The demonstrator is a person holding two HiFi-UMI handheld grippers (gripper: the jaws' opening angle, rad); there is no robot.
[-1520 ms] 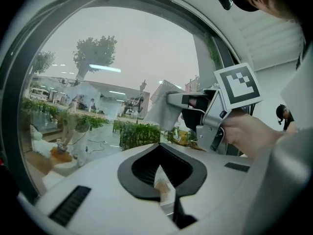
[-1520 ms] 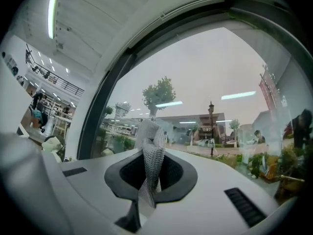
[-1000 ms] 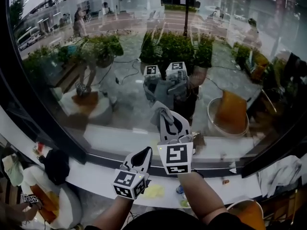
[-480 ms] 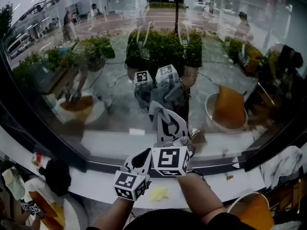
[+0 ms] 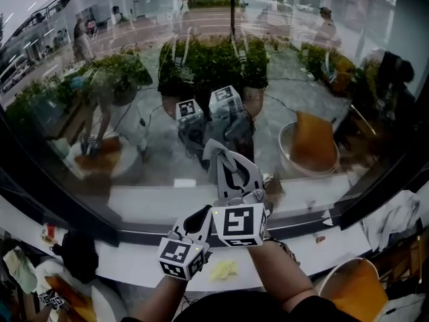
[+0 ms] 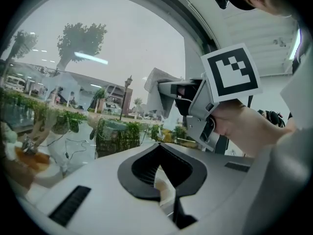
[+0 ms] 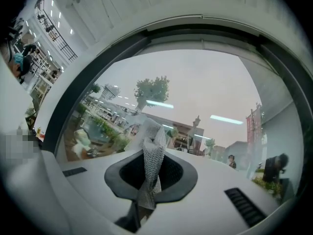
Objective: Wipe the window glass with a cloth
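Wiping looks to be at its working stage, though how much is finished cannot be read: the window glass [image 5: 322, 79] shows reflections and the street beyond, but no streak, wet patch or clean edge to mark where it has been wiped. The cloth [image 7: 152, 155], a pale mesh one, is clamped between the jaws of the right claw [image 5: 231, 170]. It is held up low on the window glass near its middle, with its free end standing past the jaw tips. It sits very close to the pane, but neither view settles whether it touches. The left claw [image 5: 199, 218] hangs below the window glass, over the white sill [image 5: 134, 253], with its jaws together and nothing clearly gripped. Only a pale sliver shows in the slit, and I cannot identify it. By my reading, the whole pane should be treated as still to do.

Counted: one cloth, two claws, one pane in view, and one small yellow scrap [image 5: 223, 269] lying on the sill under the window glass.
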